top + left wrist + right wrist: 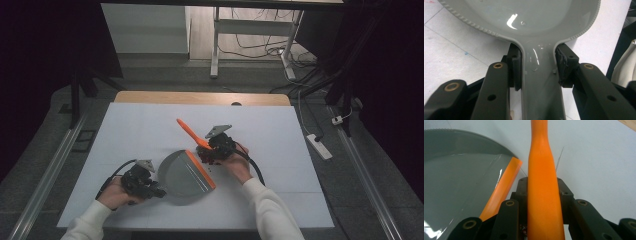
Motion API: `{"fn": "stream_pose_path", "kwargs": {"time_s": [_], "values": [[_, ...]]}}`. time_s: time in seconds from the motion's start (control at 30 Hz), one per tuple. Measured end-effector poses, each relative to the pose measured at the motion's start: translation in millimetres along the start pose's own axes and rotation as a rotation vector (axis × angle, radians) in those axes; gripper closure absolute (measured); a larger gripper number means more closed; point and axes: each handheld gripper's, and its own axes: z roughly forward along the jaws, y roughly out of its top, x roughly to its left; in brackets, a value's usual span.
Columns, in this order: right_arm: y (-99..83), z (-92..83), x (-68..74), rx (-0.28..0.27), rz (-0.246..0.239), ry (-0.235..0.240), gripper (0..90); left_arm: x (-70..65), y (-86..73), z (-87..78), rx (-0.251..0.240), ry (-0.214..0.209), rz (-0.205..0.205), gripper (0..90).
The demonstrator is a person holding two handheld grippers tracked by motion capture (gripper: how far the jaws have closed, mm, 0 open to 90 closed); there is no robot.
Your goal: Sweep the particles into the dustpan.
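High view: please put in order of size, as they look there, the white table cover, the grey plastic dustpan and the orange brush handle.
1. White table cover, by far the largest.
2. Grey plastic dustpan.
3. Orange brush handle, a thin stick, the smallest.

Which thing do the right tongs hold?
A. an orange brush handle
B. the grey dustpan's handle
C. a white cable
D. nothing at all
A: in the right gripper view the right tongs are shut on the orange brush handle, while the left tongs clamp the handle of the grey dustpan on the table.
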Motion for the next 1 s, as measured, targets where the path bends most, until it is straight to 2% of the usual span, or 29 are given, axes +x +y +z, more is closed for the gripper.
{"fn": "stream_pose_path", "kwargs": {"time_s": [0.3,0.47,0.63,0.73,0.97,1.0], "values": [[0.7,0.0,6.7,0.004,-0.015,0.016,70.1,0.6,0.0,0.3,0.001,-0.001,-0.001,61.3],[0.9,0.2,10.3,0.003,-0.049,0.025,70.0,0.8,0.0,0.4,0.001,-0.002,-0.001,61.3],[1.4,0.0,14.2,0.002,-0.051,0.039,70.0,0.9,0.0,0.5,0.002,-0.003,-0.001,61.4],[2.2,0.3,17.3,-0.004,-0.044,0.061,70.1,1.0,-0.1,0.7,0.003,-0.003,-0.002,61.3],[5.3,1.2,25.2,-0.001,-0.067,0.074,70.1,0.9,-0.2,0.7,0.004,-0.003,-0.002,61.4],[6.7,0.2,27.9,-0.013,-0.066,0.092,70.1,0.9,-0.2,0.8,0.005,-0.003,-0.002,61.4]]}}
